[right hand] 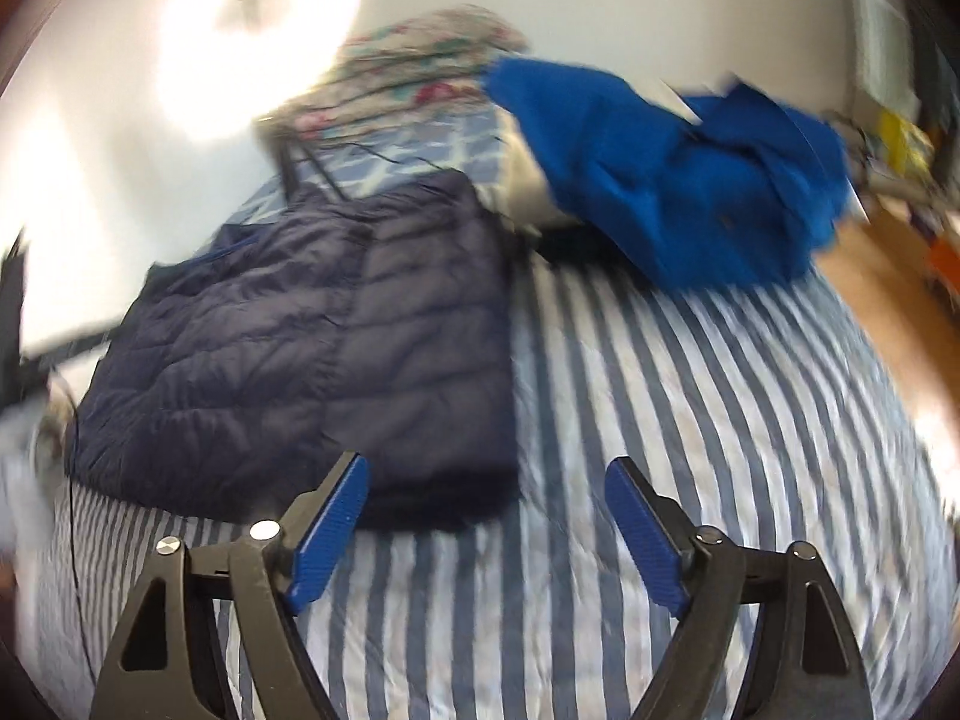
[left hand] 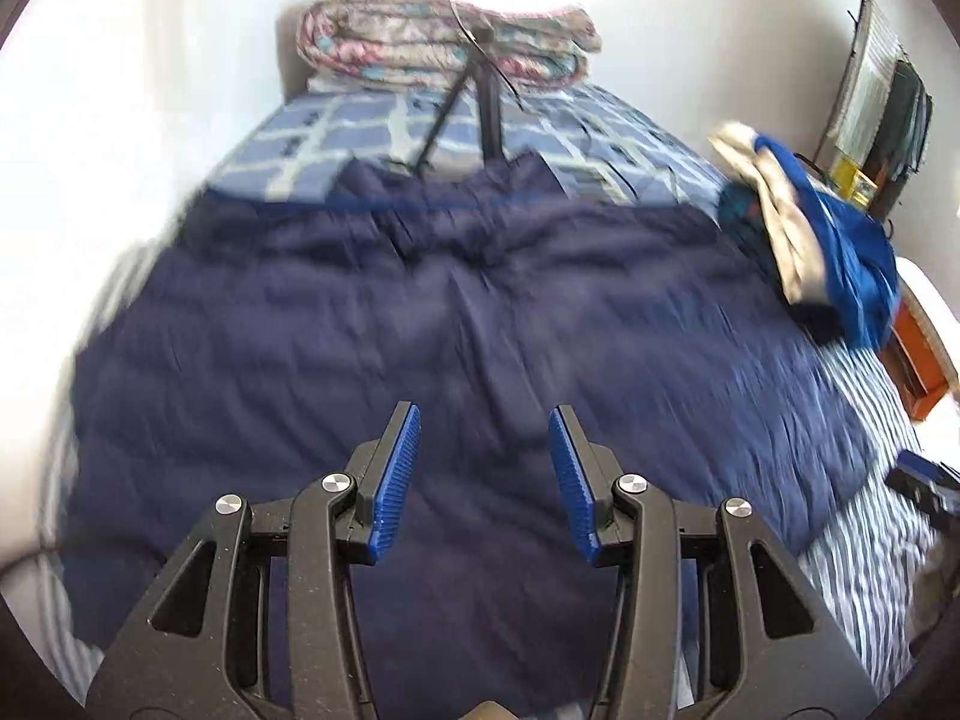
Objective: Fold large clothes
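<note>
A dark navy quilted jacket (left hand: 432, 324) lies flat on the striped bed, filling the middle of the left wrist view. In the right wrist view the jacket (right hand: 336, 336) lies left of centre, folded along its length. My left gripper (left hand: 485, 417) is open and empty above the jacket's near part. My right gripper (right hand: 486, 468) is open and empty over the blue-and-white striped sheet (right hand: 690, 420), by the jacket's near right corner.
A pile of bright blue and beige clothes (left hand: 810, 240) lies at the bed's right side, also in the right wrist view (right hand: 678, 162). A folded floral quilt (left hand: 444, 42) lies at the head. A black tripod (left hand: 480, 102) stands on the checked cover. An orange box (left hand: 918, 360) is beside the bed.
</note>
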A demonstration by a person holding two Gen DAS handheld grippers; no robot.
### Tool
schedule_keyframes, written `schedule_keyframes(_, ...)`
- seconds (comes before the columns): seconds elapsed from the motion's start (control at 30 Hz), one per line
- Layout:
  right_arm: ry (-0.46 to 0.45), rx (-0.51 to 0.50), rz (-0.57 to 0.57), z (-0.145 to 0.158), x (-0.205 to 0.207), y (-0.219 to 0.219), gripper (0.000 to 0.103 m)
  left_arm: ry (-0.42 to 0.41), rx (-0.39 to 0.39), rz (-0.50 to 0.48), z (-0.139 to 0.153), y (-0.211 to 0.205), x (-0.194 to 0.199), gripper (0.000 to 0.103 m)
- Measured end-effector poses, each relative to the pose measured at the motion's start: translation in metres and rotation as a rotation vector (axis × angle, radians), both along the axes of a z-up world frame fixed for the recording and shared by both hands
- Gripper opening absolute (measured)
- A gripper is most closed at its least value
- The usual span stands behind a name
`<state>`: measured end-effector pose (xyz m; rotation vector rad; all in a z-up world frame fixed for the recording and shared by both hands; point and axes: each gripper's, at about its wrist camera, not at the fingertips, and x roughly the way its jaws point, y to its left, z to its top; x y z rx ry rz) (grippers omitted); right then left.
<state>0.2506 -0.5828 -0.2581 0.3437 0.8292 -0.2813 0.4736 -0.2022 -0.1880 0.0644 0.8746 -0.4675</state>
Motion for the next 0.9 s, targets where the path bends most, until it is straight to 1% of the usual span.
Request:
schedule_keyframes(0.07, 0.008, 0.069, -0.045, -0.011, -0.006, -0.006, 0.084, 0.016, 0.033, -0.028, -0.015, -0.010, -0.011, 0.046)
schedule_keyframes(0.13, -0.002, 0.161, -0.085, -0.024, -0.012, -0.012, 0.084, 0.022, 0.053, -0.026, -0.026, -0.017, -0.018, 0.046)
schedule_keyframes(0.23, -0.010, 0.236, -0.104, -0.037, -0.012, -0.015, 0.084, 0.035, 0.088, -0.030, -0.043, -0.024, -0.019, 0.046)
schedule_keyframes(0.3, -0.016, 0.261, -0.107, -0.042, -0.006, -0.016, 0.086, 0.013, 0.114, -0.041, -0.052, -0.027, -0.023, 0.046)
schedule_keyframes(0.4, -0.045, 0.278, -0.101, -0.042, 0.001, -0.013, 0.087, -0.003, 0.115, -0.046, -0.052, -0.026, -0.026, 0.046)
schedule_keyframes(0.5, -0.069, 0.323, -0.098, -0.040, 0.004, -0.013, 0.087, -0.008, 0.075, -0.017, -0.043, -0.015, -0.032, 0.046)
schedule_keyframes(0.53, -0.066, 0.326, -0.101, -0.039, 0.007, -0.013, 0.087, -0.013, 0.048, -0.009, -0.037, -0.010, -0.038, 0.046)
schedule_keyframes(0.6, -0.062, 0.321, -0.114, -0.039, 0.012, -0.013, 0.087, -0.024, 0.020, -0.015, -0.029, -0.005, -0.049, 0.046)
schedule_keyframes(0.7, -0.060, 0.340, -0.143, -0.040, 0.020, -0.015, 0.087, -0.031, 0.013, -0.023, -0.028, -0.003, -0.063, 0.045)
schedule_keyframes(0.73, -0.058, 0.347, -0.155, -0.040, 0.024, -0.016, 0.086, -0.033, 0.024, -0.028, -0.030, -0.005, -0.066, 0.046)
schedule_keyframes(0.8, -0.046, 0.334, -0.160, -0.040, 0.032, -0.013, 0.080, -0.034, 0.042, -0.029, -0.034, -0.008, -0.064, 0.046)
schedule_keyframes(0.83, -0.041, 0.321, -0.154, -0.039, 0.035, -0.012, 0.072, -0.015, 0.030, -0.025, -0.037, -0.007, -0.062, 0.046)
schedule_keyframes(0.87, -0.035, 0.302, -0.142, -0.038, 0.039, -0.010, 0.061, 0.002, 0.019, -0.020, -0.039, -0.007, -0.058, 0.046)
schedule_keyframes(0.9, -0.024, 0.279, -0.126, -0.036, 0.044, -0.006, 0.054, 0.008, 0.022, -0.024, -0.042, -0.008, -0.056, 0.046)
